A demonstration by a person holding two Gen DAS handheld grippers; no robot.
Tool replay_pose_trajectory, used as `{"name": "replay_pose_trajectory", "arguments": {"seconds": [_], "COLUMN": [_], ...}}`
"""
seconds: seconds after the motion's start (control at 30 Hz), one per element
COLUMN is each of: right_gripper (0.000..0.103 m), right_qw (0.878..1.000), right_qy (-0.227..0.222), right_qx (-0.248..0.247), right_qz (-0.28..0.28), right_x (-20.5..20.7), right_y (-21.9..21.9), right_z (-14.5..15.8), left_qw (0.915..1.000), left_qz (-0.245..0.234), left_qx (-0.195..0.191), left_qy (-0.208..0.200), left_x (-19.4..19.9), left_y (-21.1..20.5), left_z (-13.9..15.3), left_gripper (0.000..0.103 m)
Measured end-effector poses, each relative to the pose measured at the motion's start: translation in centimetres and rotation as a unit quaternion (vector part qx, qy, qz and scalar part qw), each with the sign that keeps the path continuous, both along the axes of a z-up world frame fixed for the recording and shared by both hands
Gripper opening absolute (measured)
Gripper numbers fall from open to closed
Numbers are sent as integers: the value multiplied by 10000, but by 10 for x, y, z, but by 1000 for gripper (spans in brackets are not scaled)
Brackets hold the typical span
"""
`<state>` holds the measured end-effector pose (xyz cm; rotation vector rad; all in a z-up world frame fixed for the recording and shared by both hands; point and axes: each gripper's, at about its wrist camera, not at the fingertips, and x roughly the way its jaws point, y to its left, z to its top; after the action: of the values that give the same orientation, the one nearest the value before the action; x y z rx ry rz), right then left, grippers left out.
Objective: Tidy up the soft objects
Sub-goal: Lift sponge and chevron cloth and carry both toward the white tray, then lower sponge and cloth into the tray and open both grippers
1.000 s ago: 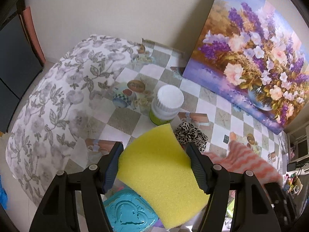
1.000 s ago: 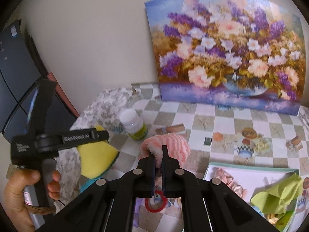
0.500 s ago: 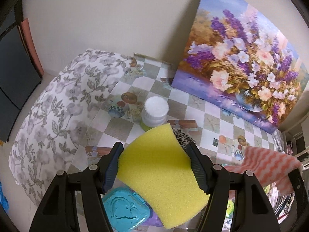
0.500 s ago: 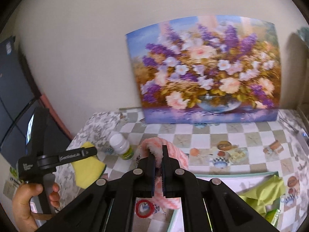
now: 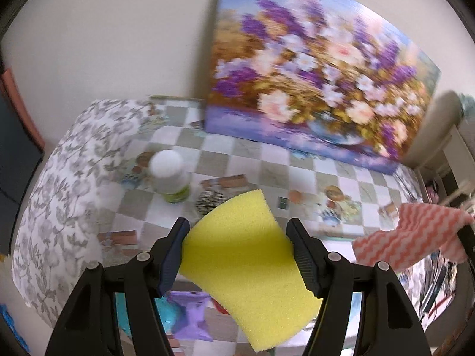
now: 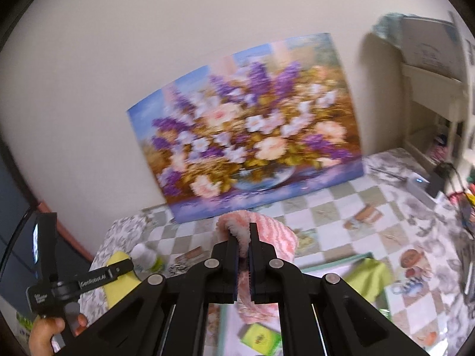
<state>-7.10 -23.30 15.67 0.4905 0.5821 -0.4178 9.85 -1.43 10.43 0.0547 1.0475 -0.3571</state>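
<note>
Over the left end of the checkered table (image 5: 341,175), the left gripper (image 5: 237,249) holds a yellow sponge (image 5: 246,255) squeezed crosswise between half-spread jaws; only its edges are pinched, so I judge a quick swing could let it pivot out and knock the white bottle (image 5: 170,175) below. Farther right, the right gripper (image 6: 243,247) is clamped fully onto a fold of the pink striped cloth (image 6: 267,234), which hangs above the tray (image 6: 335,262). Its loose tail could drag across the green cloth (image 6: 366,277) or land outside the tray if let go too soon.
</note>
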Motion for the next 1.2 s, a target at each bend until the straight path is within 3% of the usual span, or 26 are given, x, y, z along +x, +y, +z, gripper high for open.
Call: {"name": "replay_pose_trajectory", "arguments": {"seconds": [0.23, 0.63, 0.83, 1.0, 1.2], "right_gripper": [5, 5, 5, 5, 6], "right_qw": [9978, 9917, 9888, 9872, 9817], "right_qy": [369, 844, 1244, 1231, 1634], "right_qx": [-66, -187, 437, 982, 945], "right_qz": [-549, -955, -696, -257, -246], "right_x": [-25, -42, -27, -17, -8], "right_y": [-27, -50, -58, -55, -53], "right_z": [-13, -25, -66, -88, -108], "left_qw": [9979, 9848, 9824, 9836, 9847], "left_qz": [-620, -1592, -1570, -1368, -1203], "left_qx": [156, 655, 831, 819, 801], "left_qy": [-27, 235, 576, 847, 970], "left_x": [-28, -81, -82, -75, -70], "left_y": [-58, -145, -157, -155, -152], "left_z": [-5, -48, -81, -102, -113], "left_gripper": [70, 70, 70, 70, 70]}}
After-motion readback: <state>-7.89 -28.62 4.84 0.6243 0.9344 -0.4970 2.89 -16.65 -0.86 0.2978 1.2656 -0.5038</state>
